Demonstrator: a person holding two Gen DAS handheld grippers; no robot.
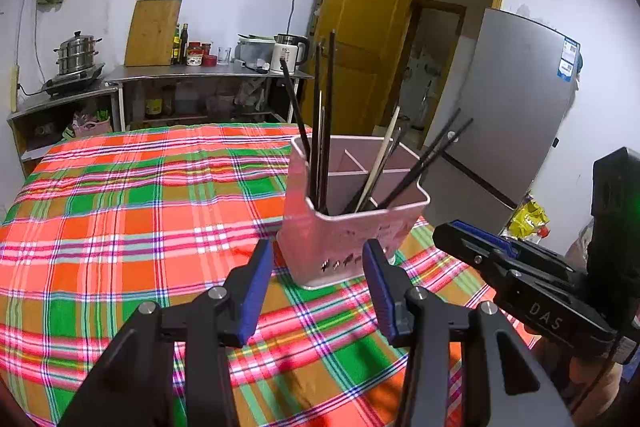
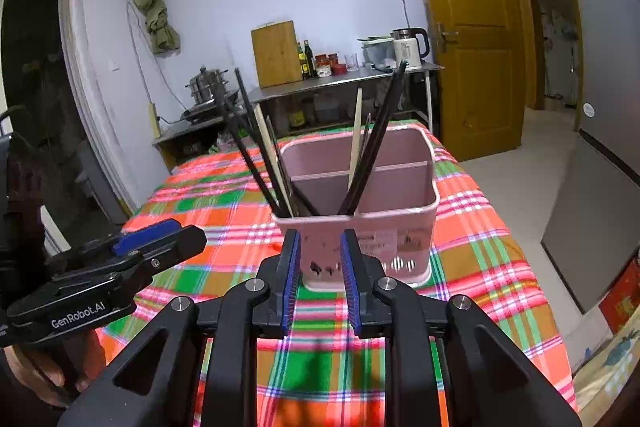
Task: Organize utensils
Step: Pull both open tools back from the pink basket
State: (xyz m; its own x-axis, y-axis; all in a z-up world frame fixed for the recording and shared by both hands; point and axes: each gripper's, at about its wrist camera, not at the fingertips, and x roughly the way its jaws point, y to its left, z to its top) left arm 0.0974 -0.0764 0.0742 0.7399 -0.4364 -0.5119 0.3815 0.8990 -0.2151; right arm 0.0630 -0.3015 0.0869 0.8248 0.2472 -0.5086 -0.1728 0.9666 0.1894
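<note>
A pink holder (image 1: 352, 227) stands upright on the plaid cloth (image 1: 120, 219) of the surface, near its right edge in the left wrist view, and partitions split it into compartments. Dark chopsticks (image 1: 324, 123) lean in its near-left corner, while a second bundle (image 1: 424, 163), with a pale one (image 1: 380, 163) among it, leans out to the right; each bundle rests against the rim because the compartments are wider than the sticks. No loose utensil shows on the cloth, so the sorting appears far along. The left claw (image 1: 318, 259) is released, with its blue pads apart and nothing between them, and it sits just in front of the holder's base. The right claw (image 2: 320, 247) is likewise released and empty, its narrower gap framing the holder's front wall. Both claws point slightly down at the holder, a pose suited to reaching for it or its contents.
</note>
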